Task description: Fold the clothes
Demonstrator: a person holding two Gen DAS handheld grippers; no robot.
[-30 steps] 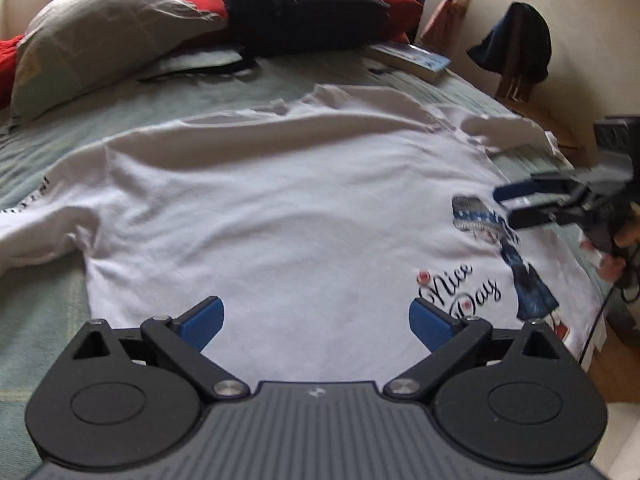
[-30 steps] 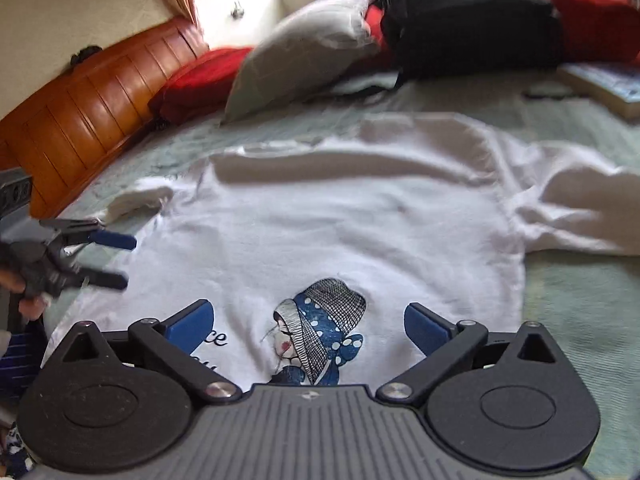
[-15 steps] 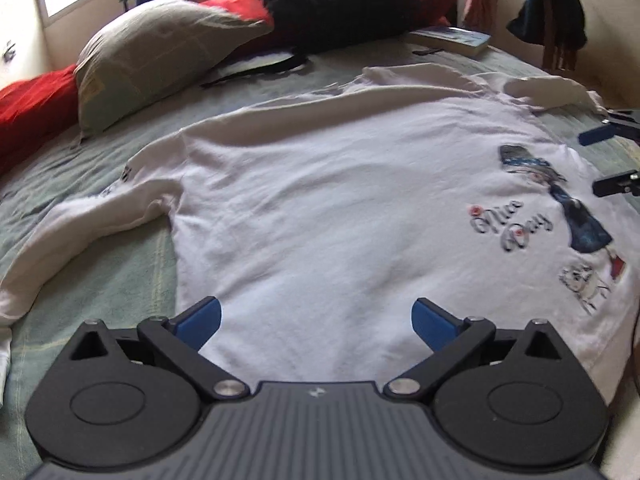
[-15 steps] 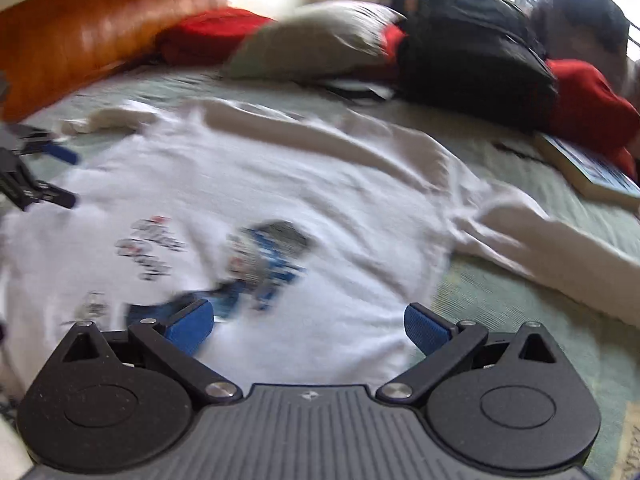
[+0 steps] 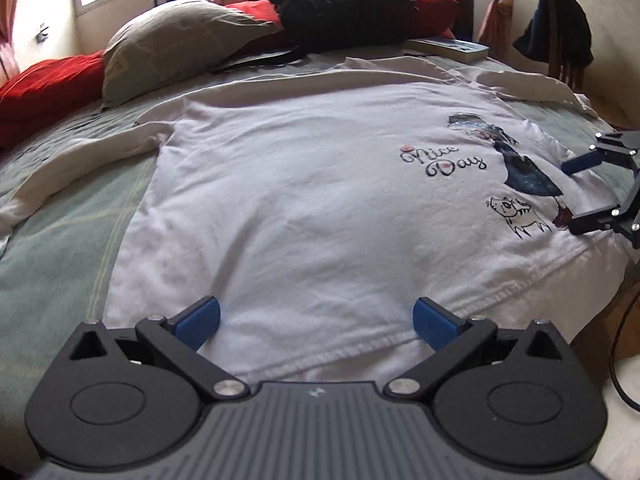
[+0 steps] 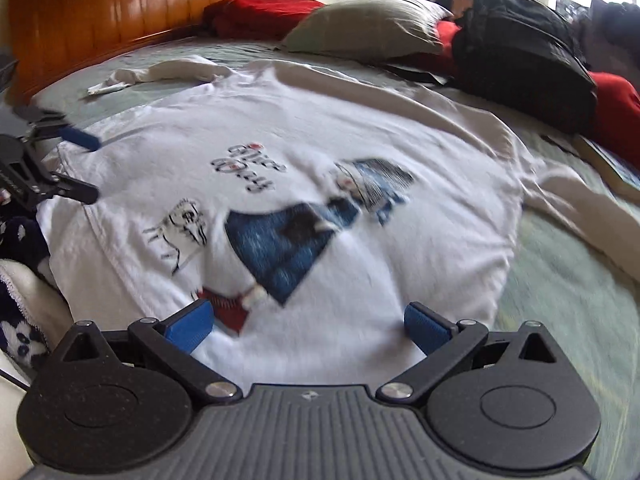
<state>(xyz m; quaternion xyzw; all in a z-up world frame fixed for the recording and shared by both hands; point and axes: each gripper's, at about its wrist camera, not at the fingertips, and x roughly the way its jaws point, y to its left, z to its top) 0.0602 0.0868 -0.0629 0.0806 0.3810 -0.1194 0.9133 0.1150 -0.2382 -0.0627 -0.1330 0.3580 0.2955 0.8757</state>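
A white long-sleeved shirt with a "Nice Day" print lies spread flat, front up, on a green bedspread. Its hem runs along the near bed edge. My left gripper hovers open just over the hem at the shirt's left side. My right gripper hovers open over the hem near the printed blue skirt. Each gripper shows in the other's view: the right gripper at the far right, the left gripper at the far left. Nothing is between either pair of fingers.
A grey pillow, red cushions, a black backpack and a book lie at the far side of the bed. A wooden headboard stands at one end. Dark patterned fabric hangs at the near bed edge.
Both grippers have dropped toward the near hem, and the views have swung so more of the shirt and print shows. Both stay open.
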